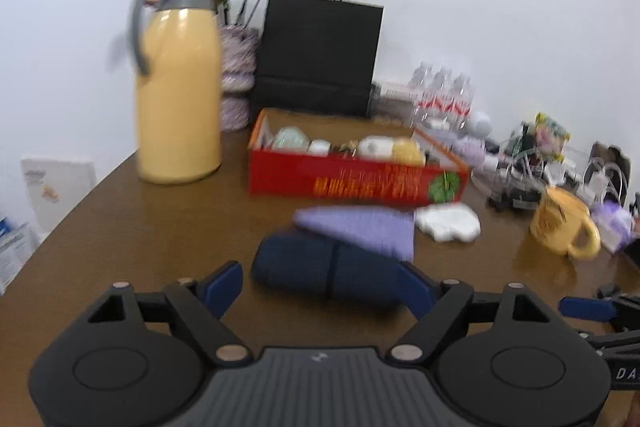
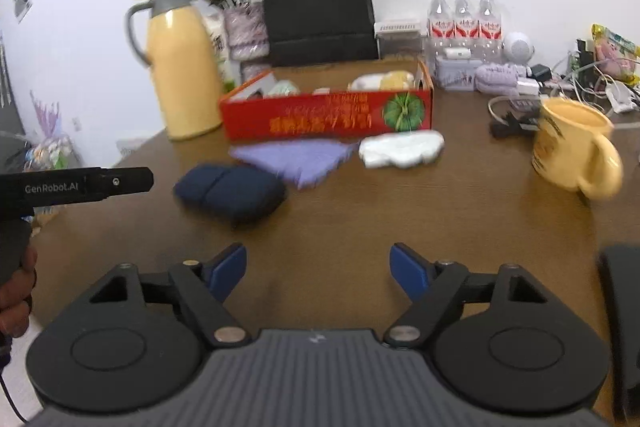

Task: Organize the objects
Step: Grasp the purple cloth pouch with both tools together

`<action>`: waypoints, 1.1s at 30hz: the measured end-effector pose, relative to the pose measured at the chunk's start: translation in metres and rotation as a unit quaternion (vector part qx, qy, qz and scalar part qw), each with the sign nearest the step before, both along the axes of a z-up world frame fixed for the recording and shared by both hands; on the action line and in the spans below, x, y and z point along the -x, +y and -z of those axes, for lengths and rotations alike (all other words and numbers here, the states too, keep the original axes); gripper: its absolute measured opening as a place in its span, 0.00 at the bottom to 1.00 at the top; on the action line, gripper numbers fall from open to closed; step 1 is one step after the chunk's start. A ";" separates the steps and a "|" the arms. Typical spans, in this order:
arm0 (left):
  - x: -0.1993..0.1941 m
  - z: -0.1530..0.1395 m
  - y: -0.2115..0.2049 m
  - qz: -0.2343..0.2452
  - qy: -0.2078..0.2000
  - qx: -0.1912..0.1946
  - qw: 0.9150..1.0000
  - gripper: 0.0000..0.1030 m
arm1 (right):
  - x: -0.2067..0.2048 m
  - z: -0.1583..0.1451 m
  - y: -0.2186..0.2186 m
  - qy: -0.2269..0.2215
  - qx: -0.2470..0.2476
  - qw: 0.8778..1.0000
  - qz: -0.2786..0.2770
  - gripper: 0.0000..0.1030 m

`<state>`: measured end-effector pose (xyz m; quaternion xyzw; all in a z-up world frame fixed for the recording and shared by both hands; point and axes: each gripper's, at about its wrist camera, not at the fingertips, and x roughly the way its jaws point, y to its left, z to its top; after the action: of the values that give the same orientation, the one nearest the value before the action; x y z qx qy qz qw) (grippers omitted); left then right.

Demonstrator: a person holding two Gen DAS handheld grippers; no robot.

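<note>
Presently both claws stand apart with nothing between their blue tips. The left claw (image 1: 320, 285) hangs low over the brown desk (image 1: 160, 227), and the dark blue pouch (image 1: 326, 273) lies just ahead of it, close to its right tip; whether they touch cannot be told. The right claw (image 2: 319, 267) sits over bare desk, the pouch (image 2: 230, 193) ahead and to its left, well clear of it.

A purple cloth (image 1: 360, 229) lies flat behind the pouch, one edge overlapping it in the left view. Just beside the cloth, on its right, rests a white packet (image 2: 402, 149). Behind both stands an open red box (image 2: 328, 115) holding several small items. A yellow jug (image 1: 178, 99) stands upright to the left of the box, a black paper bag (image 2: 318, 7) against the wall behind it. A yellow mug (image 2: 576, 151) stands upright to the right, well apart from the box.
</note>
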<state>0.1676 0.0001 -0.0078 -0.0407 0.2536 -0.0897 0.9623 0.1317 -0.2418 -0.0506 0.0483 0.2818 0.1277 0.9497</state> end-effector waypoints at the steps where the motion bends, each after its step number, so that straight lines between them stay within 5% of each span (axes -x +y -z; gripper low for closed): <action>1: -0.022 0.001 -0.001 0.001 -0.002 0.002 1.000 0.77 | -0.018 0.001 0.003 -0.001 -0.001 1.000 -0.002 0.77; 7: -0.151 0.029 -0.012 0.010 0.083 -0.016 0.996 0.55 | -0.132 0.017 0.030 0.023 0.014 1.000 0.001 0.58; 13: -0.184 0.049 -0.005 0.016 0.126 0.035 0.991 0.38 | -0.189 0.036 0.039 0.058 0.003 0.998 0.021 0.49; 15: -0.184 0.052 -0.007 0.033 0.133 0.041 0.990 0.07 | -0.195 0.041 0.046 0.057 0.017 0.998 0.020 0.37; 17: -0.180 0.049 -0.012 0.037 0.121 0.034 0.991 0.03 | -0.197 0.042 0.053 0.049 0.041 0.998 0.023 0.07; 19: -0.164 0.034 -0.014 0.033 0.085 0.038 0.995 0.02 | -0.189 0.030 0.049 0.034 0.009 0.999 0.015 0.06; 23: -0.081 -0.016 -0.013 0.081 -0.002 0.076 0.994 0.03 | -0.123 -0.020 0.045 -0.055 0.024 0.998 0.008 0.06; 26: -0.013 -0.010 -0.016 0.096 0.022 0.067 0.993 0.03 | -0.068 -0.033 0.031 -0.044 0.017 0.998 -0.039 0.06; 31: 0.056 0.045 -0.032 0.089 0.136 0.028 0.986 0.03 | -0.008 0.016 0.019 0.075 0.068 0.993 -0.064 0.08; 33: 0.078 0.050 -0.037 0.105 0.140 0.017 0.984 0.11 | 0.014 0.023 0.012 0.072 0.073 0.994 -0.047 0.15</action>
<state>0.0894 -0.0368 -0.0579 -0.0419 0.3875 -0.1880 0.9015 0.1175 -0.2297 -0.0732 -0.0258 0.3600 0.1472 0.9209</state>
